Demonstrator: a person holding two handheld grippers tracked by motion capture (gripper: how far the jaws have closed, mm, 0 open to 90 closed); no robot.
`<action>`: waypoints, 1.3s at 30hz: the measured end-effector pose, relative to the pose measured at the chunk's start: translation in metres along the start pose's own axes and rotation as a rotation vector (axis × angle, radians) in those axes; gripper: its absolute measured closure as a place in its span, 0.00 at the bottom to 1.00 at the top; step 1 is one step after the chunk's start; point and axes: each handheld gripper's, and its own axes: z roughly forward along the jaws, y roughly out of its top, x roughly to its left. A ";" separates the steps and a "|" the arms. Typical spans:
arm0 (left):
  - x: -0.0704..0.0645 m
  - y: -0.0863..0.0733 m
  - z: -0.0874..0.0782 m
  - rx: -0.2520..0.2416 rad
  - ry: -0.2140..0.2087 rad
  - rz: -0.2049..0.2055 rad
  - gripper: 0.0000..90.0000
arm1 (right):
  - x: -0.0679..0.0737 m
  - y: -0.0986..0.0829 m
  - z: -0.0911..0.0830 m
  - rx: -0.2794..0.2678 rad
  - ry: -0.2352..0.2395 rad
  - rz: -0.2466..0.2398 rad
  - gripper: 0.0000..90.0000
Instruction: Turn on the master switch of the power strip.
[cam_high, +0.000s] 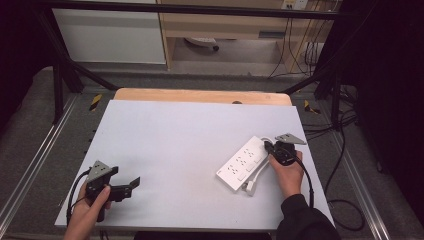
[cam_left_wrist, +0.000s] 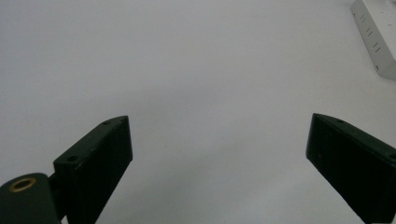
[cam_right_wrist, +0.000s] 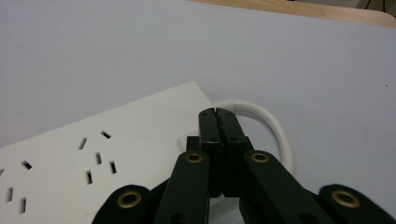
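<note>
A white power strip (cam_high: 243, 162) lies slantwise on the right side of the pale table top (cam_high: 175, 135), its white cable (cam_high: 258, 174) looped beside it. My right gripper (cam_high: 270, 146) is shut, and its tips rest over the strip's far end. In the right gripper view the jaws (cam_right_wrist: 217, 112) are pressed together with nothing between them, above the strip (cam_right_wrist: 93, 149) and next to the curved cable (cam_right_wrist: 275, 126). My left gripper (cam_high: 129, 187) sits near the front left corner, open and empty. Its jaws (cam_left_wrist: 219, 121) stand wide apart over bare table, with the strip (cam_left_wrist: 378, 37) far off.
A wooden edge (cam_high: 200, 95) runs along the table's far side. Black frame bars (cam_high: 65, 70) and floor cables (cam_high: 345, 200) surround the table. A wooden shelf unit (cam_high: 225, 25) stands behind.
</note>
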 end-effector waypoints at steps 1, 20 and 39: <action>0.000 0.000 0.000 -0.001 0.000 0.001 0.08 | 0.000 0.000 0.000 0.001 0.000 0.002 1.00; 0.000 0.000 0.000 0.000 0.002 0.004 0.08 | 0.003 -0.001 0.000 0.004 -0.009 -0.022 1.00; 0.000 0.000 0.000 0.001 0.003 0.009 0.08 | 0.006 -0.001 0.001 0.002 0.003 -0.022 1.00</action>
